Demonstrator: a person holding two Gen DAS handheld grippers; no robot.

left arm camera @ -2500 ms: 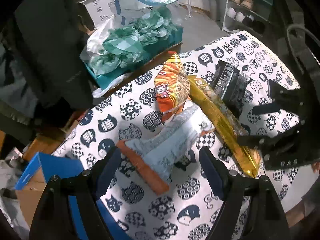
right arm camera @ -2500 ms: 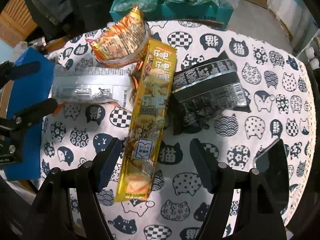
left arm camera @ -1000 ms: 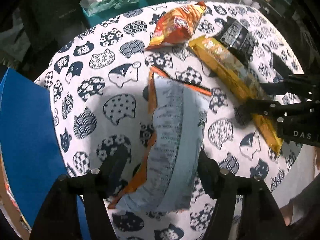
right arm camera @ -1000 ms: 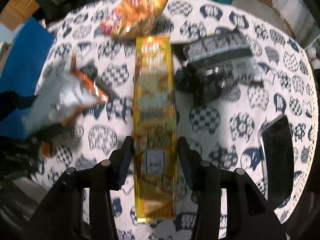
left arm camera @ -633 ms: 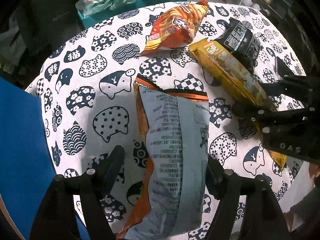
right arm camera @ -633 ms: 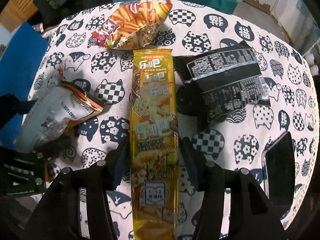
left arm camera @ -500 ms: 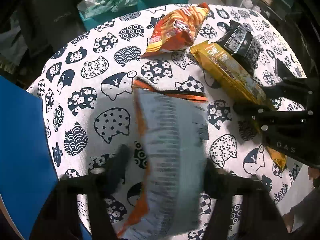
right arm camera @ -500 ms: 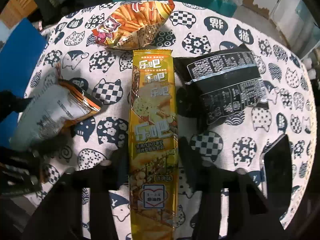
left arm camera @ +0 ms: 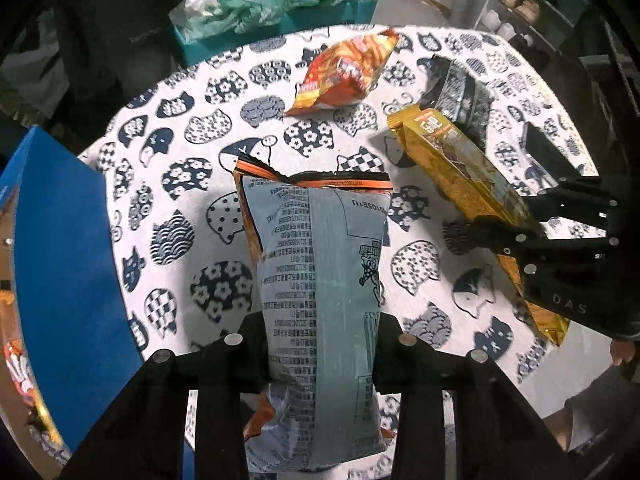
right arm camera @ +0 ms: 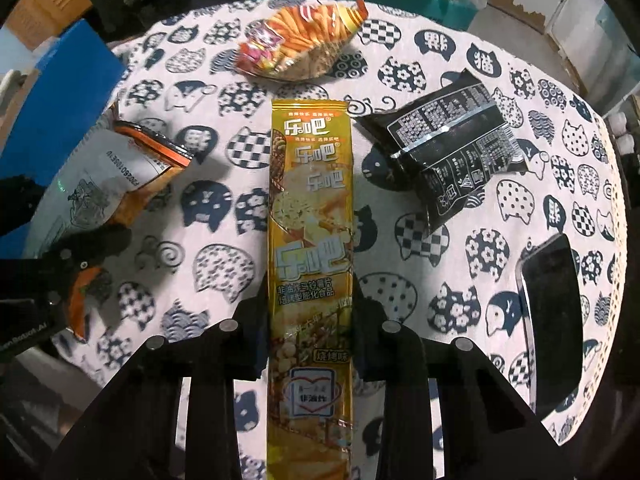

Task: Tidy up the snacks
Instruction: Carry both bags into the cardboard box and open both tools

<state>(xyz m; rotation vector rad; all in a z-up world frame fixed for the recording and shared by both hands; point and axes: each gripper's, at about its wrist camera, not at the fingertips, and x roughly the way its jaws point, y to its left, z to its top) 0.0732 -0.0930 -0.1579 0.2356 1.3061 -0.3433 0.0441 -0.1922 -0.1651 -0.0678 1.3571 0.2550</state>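
Observation:
A silver snack bag with orange edges (left arm camera: 316, 248) hangs lengthwise between the jaws of my left gripper (left arm camera: 320, 344). The jaws are closing and the pads press its sides, and the bag casts a shadow on the cloth below. My right gripper (right arm camera: 310, 320) is shut on a long yellow snack pack (right arm camera: 310, 220), gripped near its lower end. In the left wrist view the right gripper (left arm camera: 532, 216) holds the yellow pack (left arm camera: 452, 160) at the right. An orange fries bag (right arm camera: 300, 48) and a black packet (right arm camera: 444, 160) lie on the round table (right arm camera: 560, 140).
The table wears a white cloth with a cat pattern. A dark phone (right arm camera: 548, 320) lies near its right edge. A blue box (left arm camera: 60, 260) stands against the left side. Behind the table is a teal box of green plastic bags (left arm camera: 280, 0).
Both grippers went from open around their packs to shut on them. The silver bag swung to lie lengthwise in the left jaws, and both packs now cast shadows on the cloth.

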